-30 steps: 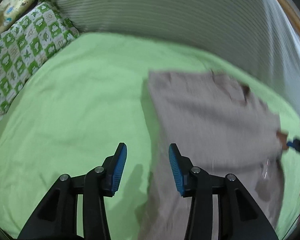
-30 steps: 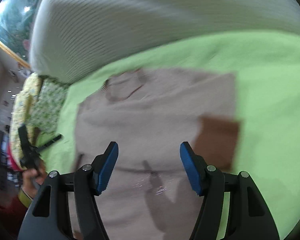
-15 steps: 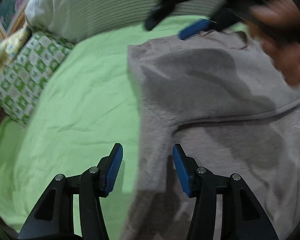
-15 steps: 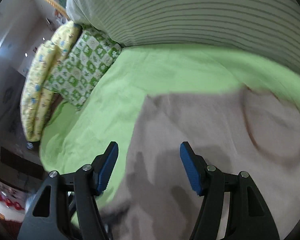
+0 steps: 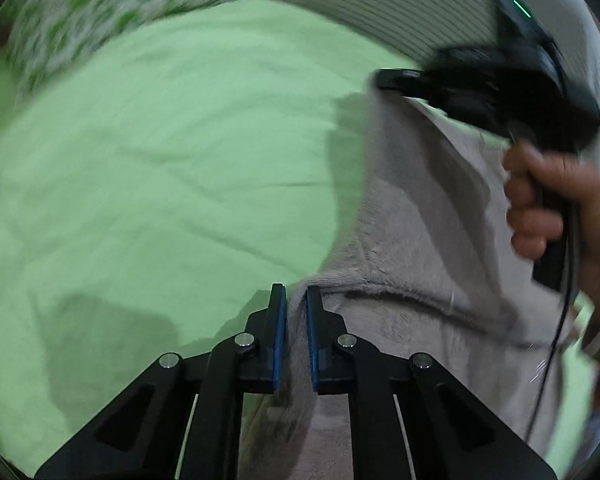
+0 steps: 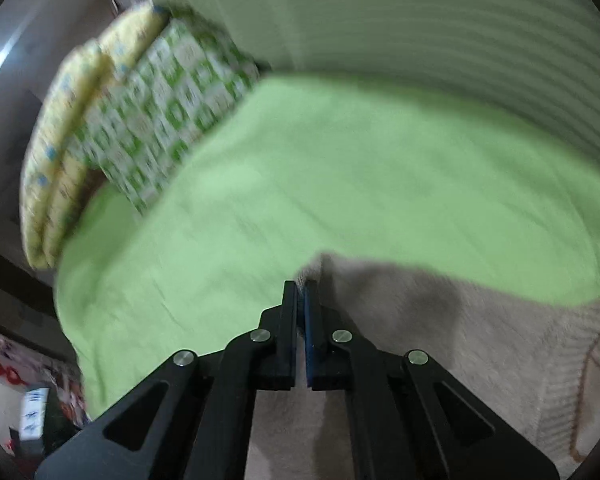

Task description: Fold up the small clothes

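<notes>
Green and soft, the bed sheet (image 5: 148, 152) has small wrinkles. Left of it lie a green-and-white checked pillow (image 6: 168, 116) and a yellow one (image 6: 56, 152); a striped white blanket (image 6: 440, 28) sits behind. A fuzzy grey sweater (image 5: 412, 280) lies on the right. The left gripper (image 5: 296, 300) has snapped shut on the sweater's edge. The right gripper (image 6: 300, 292), held by a hand (image 5: 556, 208), pinches another edge. A moment ago both were wide open, holding nothing.
</notes>
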Action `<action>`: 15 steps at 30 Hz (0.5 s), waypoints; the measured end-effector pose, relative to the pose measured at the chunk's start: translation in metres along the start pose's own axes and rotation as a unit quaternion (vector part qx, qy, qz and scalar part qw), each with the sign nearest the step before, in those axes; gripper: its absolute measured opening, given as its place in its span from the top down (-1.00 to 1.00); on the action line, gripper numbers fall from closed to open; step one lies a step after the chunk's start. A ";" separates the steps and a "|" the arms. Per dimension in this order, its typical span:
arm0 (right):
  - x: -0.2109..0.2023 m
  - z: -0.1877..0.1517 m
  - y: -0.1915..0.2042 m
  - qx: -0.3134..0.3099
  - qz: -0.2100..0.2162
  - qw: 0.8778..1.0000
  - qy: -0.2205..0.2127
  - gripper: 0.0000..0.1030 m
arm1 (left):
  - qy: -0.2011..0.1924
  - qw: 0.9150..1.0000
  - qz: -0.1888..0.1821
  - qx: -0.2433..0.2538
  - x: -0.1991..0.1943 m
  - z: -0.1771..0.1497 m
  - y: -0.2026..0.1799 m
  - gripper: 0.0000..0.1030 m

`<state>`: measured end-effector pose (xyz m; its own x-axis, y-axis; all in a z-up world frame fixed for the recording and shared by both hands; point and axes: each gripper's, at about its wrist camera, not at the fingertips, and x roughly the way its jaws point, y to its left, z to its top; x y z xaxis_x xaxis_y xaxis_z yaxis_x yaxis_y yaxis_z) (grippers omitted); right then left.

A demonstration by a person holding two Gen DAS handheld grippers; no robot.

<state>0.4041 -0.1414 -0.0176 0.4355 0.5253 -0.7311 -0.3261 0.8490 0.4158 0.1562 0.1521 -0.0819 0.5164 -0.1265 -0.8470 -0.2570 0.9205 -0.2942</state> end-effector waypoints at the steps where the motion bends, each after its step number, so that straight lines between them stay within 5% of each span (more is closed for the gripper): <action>1: 0.000 0.003 0.001 0.007 0.001 1.000 -0.012 0.93 | 0.001 1.000 0.007 -0.024 0.000 0.001 0.012 1.00; 3: 0.008 0.003 0.003 0.007 -0.009 1.000 -0.012 0.93 | 0.004 0.998 0.021 -0.057 0.002 0.003 0.034 1.00; 5: 0.024 -0.002 0.000 0.009 -0.037 0.999 0.001 0.93 | 0.007 0.997 -0.010 -0.080 -0.001 0.004 0.045 1.00; 8: 0.022 -0.008 -0.009 0.040 -0.027 0.999 -0.013 0.84 | -0.005 0.998 -0.004 -0.061 -0.016 0.008 0.038 0.99; 15: -0.054 -0.027 -0.005 0.088 0.004 0.993 -0.074 0.22 | 0.000 1.000 -0.011 0.010 -0.041 0.006 0.019 0.77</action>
<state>0.3596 -0.1757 0.0050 0.5557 0.5237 -0.6457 -0.1846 0.8350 0.5183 0.1347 0.1766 -0.0501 0.5224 -0.1466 -0.8400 -0.2291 0.9248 -0.3039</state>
